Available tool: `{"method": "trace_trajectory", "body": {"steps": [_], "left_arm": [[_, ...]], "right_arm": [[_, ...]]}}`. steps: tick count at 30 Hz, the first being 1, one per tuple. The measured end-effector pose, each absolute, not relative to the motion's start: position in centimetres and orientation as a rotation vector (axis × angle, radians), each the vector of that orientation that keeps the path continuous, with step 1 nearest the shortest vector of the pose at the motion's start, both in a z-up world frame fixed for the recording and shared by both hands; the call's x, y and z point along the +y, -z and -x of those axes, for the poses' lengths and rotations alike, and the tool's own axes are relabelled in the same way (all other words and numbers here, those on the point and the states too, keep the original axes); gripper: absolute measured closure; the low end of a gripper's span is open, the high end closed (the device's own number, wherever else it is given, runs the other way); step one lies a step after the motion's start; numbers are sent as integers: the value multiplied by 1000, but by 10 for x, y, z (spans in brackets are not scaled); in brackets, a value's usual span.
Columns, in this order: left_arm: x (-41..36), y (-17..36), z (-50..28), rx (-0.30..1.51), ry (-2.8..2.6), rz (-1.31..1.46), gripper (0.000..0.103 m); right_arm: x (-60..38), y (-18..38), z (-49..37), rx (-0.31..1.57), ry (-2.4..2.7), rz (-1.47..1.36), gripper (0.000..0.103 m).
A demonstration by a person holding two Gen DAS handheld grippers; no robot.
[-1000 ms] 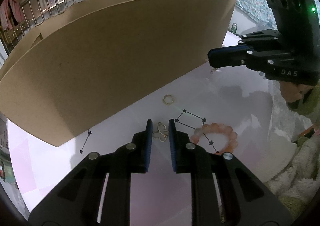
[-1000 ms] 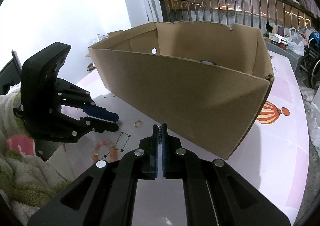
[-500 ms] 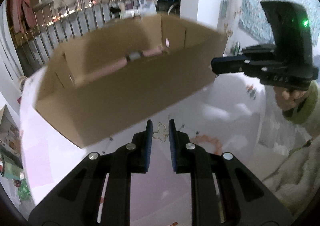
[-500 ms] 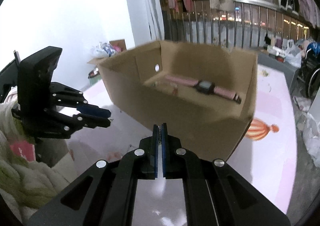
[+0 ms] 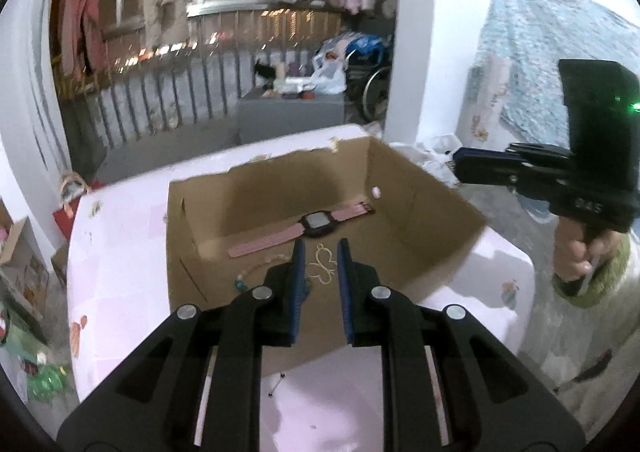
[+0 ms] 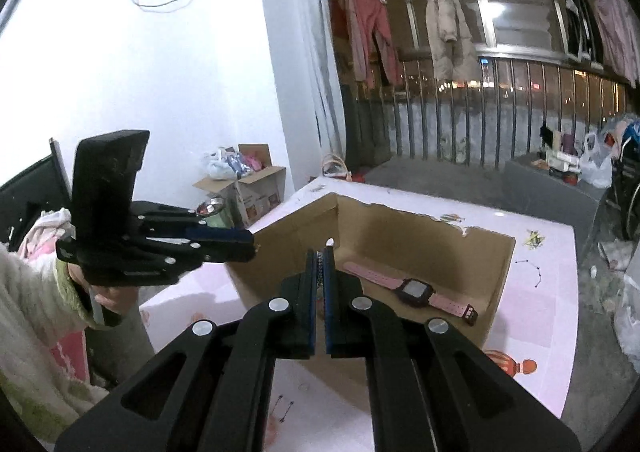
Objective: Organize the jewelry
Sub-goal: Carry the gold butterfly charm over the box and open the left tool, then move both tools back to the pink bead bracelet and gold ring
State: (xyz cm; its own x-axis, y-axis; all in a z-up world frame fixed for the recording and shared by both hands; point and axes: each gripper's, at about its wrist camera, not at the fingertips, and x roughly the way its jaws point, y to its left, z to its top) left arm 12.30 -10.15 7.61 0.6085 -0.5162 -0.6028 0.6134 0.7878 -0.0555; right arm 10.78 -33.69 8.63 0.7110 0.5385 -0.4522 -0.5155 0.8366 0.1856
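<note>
Gold wire bent into a butterfly, the pendant [image 5: 322,267] hangs between the blue pads of the left gripper [image 5: 321,266], whose jaws stand a little apart and grip it by its edges. Straight beyond those fingertips and below them lies the open cardboard box [image 5: 424,212], and on its floor, just past the pendant, a pink-strapped watch [image 5: 316,223] lies flat. Nearer the left finger a pale beaded strand [image 5: 256,270] rests on the box floor too.

The right gripper [image 6: 319,258] is clenched tight, and a thin chain [image 6: 319,272] shows in the slit between its pads. It hovers over the near wall of the same box [image 6: 500,284], with the watch [image 6: 414,291] lying ahead and to its right.

Each gripper appears in the other's view, held level off to the side of the box by a hand [image 5: 576,256] in a pale fleecy sleeve [image 6: 28,316]. The box sits on a pink-and-white table [image 5: 120,236].
</note>
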Motion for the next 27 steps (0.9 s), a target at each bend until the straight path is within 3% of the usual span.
{"method": "trace_trajectory", "body": {"steps": [8,10,12,19,21,27], "left_arm": [[-128,-34,-174,794,636,-158,88],[-130,-25,-183,827,626,-138,85],[-126,-22,-185,839,631,-100,75],[-107,-37,-176,789,616,-19,68],[-98,-47,-165,751,612,4,60],[-78,-67,-124,658,584,9,51]], "right_arm": [[-347,-56,-159,659,-506,-57,98],[-351,-53,-164,670,-494,-74,97],[-356,-52,-166,673,-479,-102,92],[-372,-62,-146,610,-462,-164,79],[-373,-68,-132,583,-459,-160,77],[-366,-81,-90,528,-469,-115,67]]}}
